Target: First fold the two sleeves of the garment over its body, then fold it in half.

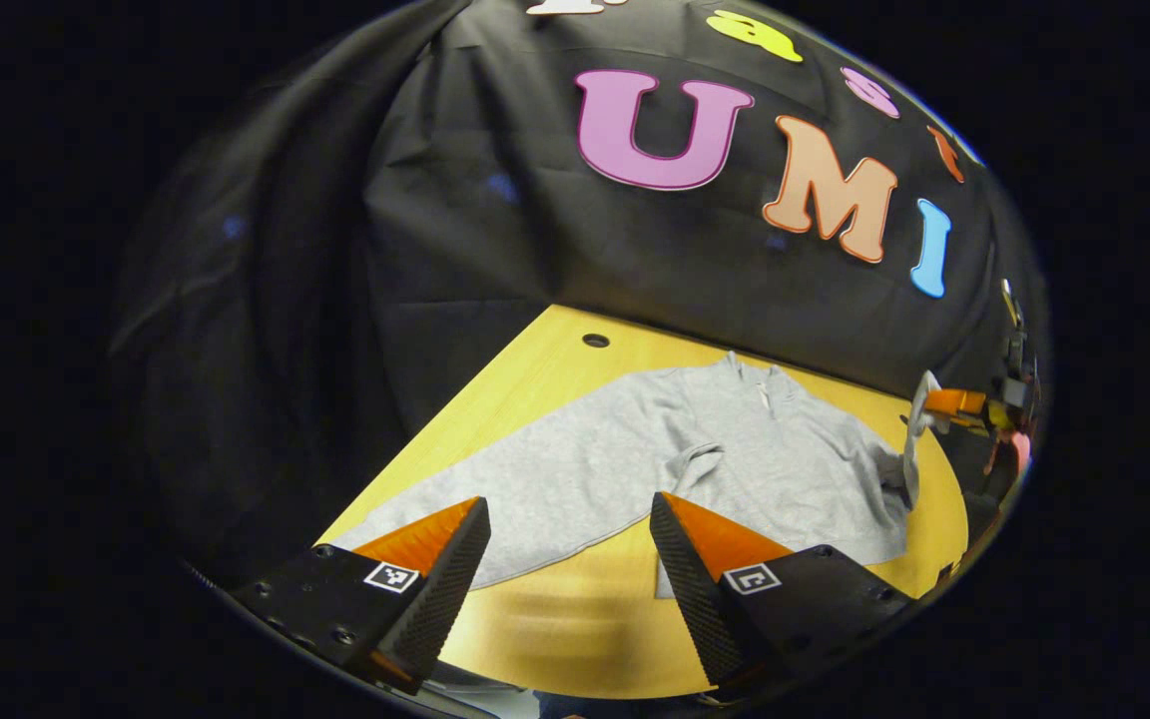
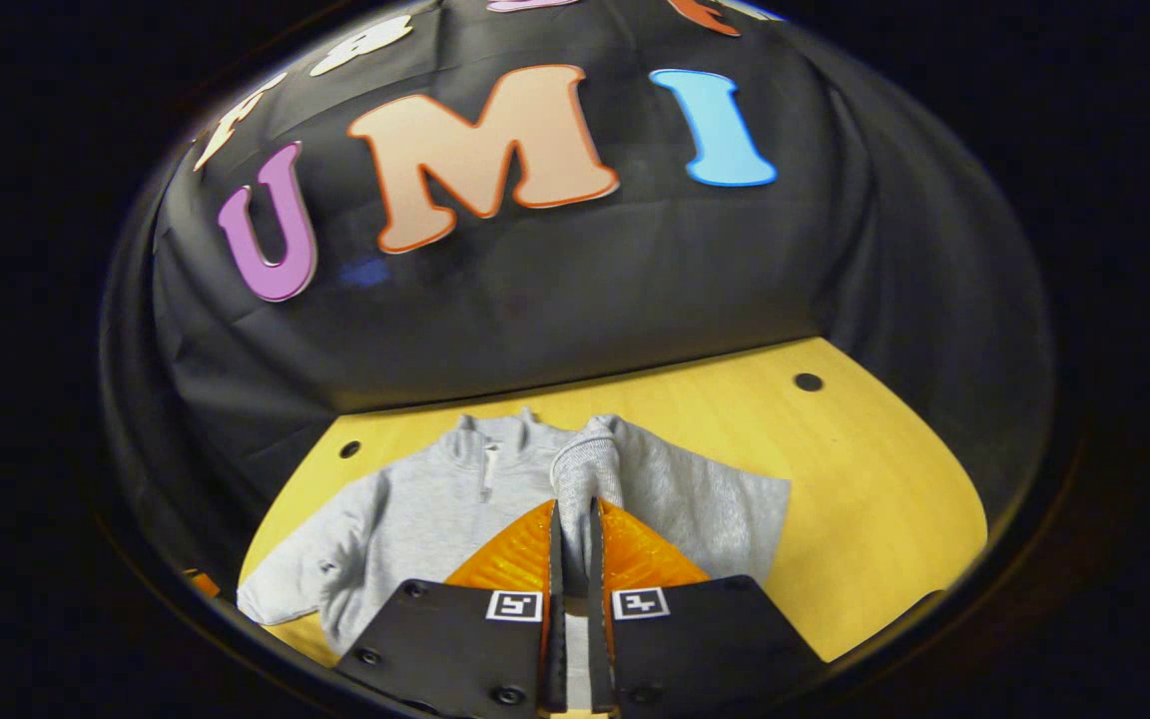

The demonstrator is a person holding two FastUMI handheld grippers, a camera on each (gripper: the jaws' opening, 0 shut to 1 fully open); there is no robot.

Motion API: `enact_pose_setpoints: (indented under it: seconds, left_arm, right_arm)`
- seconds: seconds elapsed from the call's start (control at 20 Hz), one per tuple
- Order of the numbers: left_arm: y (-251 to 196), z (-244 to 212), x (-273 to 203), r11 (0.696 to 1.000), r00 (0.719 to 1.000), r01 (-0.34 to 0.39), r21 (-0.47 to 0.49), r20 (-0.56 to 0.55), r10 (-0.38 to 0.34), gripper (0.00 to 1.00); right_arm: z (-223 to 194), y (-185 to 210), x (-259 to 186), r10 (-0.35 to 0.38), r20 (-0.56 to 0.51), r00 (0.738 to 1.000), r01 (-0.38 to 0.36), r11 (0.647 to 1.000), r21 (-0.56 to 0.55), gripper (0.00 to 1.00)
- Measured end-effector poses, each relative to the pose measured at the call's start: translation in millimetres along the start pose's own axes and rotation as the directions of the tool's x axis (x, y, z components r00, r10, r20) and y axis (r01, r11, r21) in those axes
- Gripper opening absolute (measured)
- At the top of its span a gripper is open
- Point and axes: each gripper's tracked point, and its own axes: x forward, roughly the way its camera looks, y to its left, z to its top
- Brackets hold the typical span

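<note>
Right claw (image 2: 572, 519) clamped on grey garment's (image 2: 405, 509) sleeve (image 2: 585, 464).

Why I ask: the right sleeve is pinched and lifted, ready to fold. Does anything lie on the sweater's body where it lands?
Nothing visible does. The right gripper holds the sleeve above the body, which is bare grey cloth on the table. The left gripper hangs open by the near edge, to one side.

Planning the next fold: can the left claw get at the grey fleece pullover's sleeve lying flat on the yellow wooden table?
Probably yes. The left claw hangs open just before that sleeve, nothing between them; the right claw is shut on the other sleeve, well aside.
</note>
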Motion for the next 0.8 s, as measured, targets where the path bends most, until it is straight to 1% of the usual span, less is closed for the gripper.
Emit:
enact_pose_setpoints:
  seconds: [0.15, 0.3, 0.5, 0.7, 0.8]
  left_arm:
    - [23, -10, -4, 1.000, 0.999, -0.023, -0.021, -0.025, 0.023, 0.94]
    - [48, -20, -8, 0.998, 0.997, -0.056, -0.032, -0.050, 0.054, 0.94]
    - [75, -30, -8, 0.994, 0.994, -0.086, -0.061, -0.067, 0.082, 0.94]
    - [101, -48, -3, 0.990, 0.988, -0.127, -0.065, -0.101, 0.120, 0.94]
    - [112, -59, 0, 0.986, 0.982, -0.149, -0.079, -0.127, 0.138, 0.95]
  right_arm:
    - [-5, 68, 18, 0.088, -0.015, 0.996, -0.089, 0.996, -0.029, 0.11]
    - [-7, 133, 28, 0.181, -0.016, 0.983, -0.182, 0.982, -0.055, 0.11]
    - [-13, 215, 38, 0.299, -0.027, 0.954, -0.300, 0.952, -0.055, 0.11]
    - [-26, 283, 43, 0.394, -0.042, 0.918, -0.396, 0.914, -0.093, 0.11]
    - [-41, 312, 44, 0.425, -0.065, 0.903, -0.429, 0.898, -0.095, 0.11]
